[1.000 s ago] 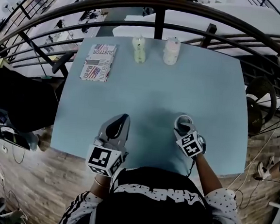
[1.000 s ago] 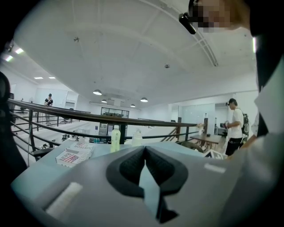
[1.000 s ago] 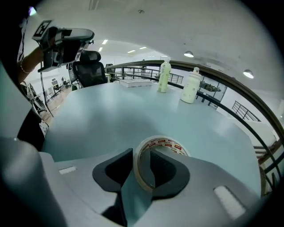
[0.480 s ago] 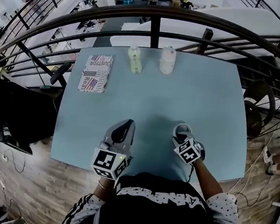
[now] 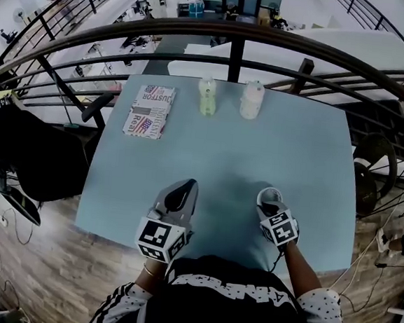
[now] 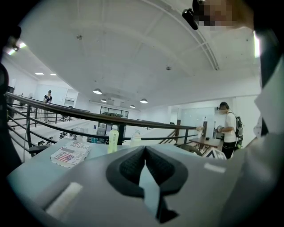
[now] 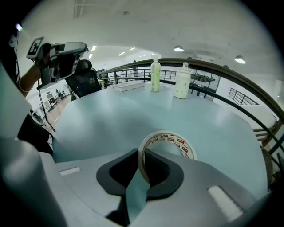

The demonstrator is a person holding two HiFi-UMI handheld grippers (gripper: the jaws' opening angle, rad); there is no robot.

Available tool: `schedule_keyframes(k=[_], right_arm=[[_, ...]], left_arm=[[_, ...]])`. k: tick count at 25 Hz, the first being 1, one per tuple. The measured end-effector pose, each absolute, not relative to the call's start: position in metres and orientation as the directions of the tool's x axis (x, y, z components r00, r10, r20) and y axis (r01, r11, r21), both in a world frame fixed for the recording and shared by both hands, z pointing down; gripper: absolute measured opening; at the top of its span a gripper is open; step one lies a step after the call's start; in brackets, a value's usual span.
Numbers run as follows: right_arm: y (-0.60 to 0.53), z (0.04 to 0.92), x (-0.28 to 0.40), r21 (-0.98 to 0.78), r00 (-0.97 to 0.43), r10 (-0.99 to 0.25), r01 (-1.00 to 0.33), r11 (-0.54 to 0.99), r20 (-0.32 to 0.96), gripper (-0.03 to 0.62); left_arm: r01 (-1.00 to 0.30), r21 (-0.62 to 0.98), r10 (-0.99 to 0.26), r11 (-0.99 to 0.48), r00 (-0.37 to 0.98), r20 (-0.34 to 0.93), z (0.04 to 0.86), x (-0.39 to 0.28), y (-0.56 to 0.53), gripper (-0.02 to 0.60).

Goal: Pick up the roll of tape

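Observation:
The roll of tape (image 5: 270, 195), pale with red print, lies flat on the light blue table (image 5: 224, 152) near its front edge. My right gripper (image 5: 269, 205) points steeply down at it. In the right gripper view its jaws are closing, with the near wall of the roll of tape (image 7: 171, 139) pinched between the right gripper's (image 7: 142, 153) dark pads. My left gripper (image 5: 185, 186) hovers level over the table, to the left of the tape and apart from it. The left gripper (image 6: 144, 150) has its pads together and nothing between them.
At the table's far edge stand a green bottle (image 5: 207, 96) and a white bottle (image 5: 251, 100), with a printed booklet (image 5: 150, 110) to their left. A black railing (image 5: 234, 33) curves behind the table. A black chair (image 5: 27, 149) sits off its left side.
The right gripper's jaws have closed in on the tape's wall. Both hands have stayed about where they were; the head view has shifted slightly.

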State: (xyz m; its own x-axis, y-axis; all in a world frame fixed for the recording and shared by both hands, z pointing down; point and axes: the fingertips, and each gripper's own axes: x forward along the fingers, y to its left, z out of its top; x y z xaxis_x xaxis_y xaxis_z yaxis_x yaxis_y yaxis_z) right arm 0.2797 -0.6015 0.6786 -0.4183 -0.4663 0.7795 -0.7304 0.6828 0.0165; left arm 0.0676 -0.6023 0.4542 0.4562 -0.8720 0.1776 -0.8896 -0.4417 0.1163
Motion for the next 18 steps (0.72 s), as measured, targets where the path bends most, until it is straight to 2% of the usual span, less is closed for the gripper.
schedule_keyframes(k=[18], right_arm=[[-0.602, 0.577, 0.289, 0.036, -0.477, -0.649, -0.790, 0.612, 0.593, 0.052]], left_arm=[[-0.889, 0.096, -0.872, -0.448, 0.459, 0.172, 0.441, 0.068, -0.583, 0.000]])
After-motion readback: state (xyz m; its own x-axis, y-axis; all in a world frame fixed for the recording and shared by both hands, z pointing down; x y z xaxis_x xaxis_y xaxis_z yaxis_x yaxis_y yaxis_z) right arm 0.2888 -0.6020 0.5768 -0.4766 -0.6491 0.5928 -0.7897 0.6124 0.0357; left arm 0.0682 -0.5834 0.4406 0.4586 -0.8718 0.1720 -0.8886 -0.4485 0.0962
